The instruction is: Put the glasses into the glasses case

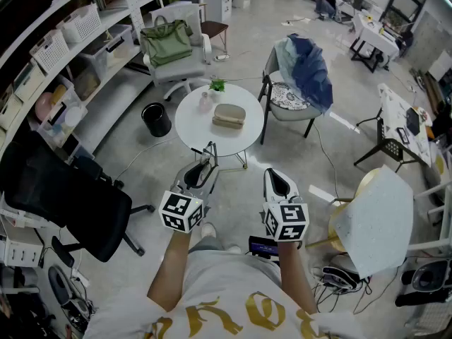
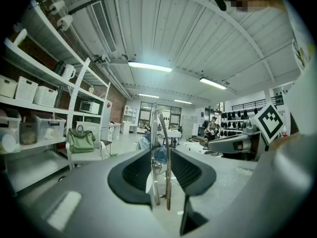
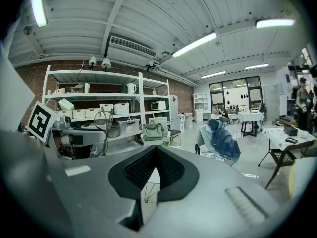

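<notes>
Pointing both fwd side by side, we've left gripper (image 1: 208, 152) pinching the glasses (image 2: 168, 157), right gripper (image 1: 277, 174) jaws together w/ nothing between.

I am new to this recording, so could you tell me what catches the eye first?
The left gripper is shut on thin-framed glasses, held in the air short of the round white table. On that table lies the tan glasses case, apparently closed. The right gripper is shut and empty.
</notes>
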{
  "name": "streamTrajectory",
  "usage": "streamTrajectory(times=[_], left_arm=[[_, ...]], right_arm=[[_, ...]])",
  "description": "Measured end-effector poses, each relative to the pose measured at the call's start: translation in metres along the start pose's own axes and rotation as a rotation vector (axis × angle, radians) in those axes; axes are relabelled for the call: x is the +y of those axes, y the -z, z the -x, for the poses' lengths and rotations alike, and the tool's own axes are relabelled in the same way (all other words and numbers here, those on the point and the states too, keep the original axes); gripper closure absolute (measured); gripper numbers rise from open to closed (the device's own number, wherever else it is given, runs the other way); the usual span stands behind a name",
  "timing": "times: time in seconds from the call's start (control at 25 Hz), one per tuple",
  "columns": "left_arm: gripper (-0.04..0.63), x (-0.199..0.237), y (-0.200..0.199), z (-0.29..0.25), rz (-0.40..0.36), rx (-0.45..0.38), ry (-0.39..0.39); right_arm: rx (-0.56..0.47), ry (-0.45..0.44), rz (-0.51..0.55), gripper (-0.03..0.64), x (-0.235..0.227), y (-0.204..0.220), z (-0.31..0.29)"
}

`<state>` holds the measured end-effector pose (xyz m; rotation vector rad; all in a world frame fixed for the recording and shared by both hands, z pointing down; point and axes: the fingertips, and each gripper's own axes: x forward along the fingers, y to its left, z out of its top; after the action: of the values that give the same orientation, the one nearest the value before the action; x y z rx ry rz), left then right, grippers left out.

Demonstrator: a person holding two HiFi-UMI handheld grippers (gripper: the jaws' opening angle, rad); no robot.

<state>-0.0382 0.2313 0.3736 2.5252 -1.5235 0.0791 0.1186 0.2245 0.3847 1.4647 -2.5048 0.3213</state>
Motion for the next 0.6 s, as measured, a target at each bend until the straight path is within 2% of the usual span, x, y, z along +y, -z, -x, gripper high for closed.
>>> streamTrajectory(times=[0.44,0.6], left_arm=[[0.465,0.011,0.004,0.0,0.008,0.014,-0.001],[0.465,0.012,0.005,-0.001,0.005,0.019,0.002]], right_arm=[[0.004,0.0,-0.026,0.594,0.001,0.006,-0.006],[-0.022,-0.011,-0.095,0.594,-0.004,0.005,-0.006]])
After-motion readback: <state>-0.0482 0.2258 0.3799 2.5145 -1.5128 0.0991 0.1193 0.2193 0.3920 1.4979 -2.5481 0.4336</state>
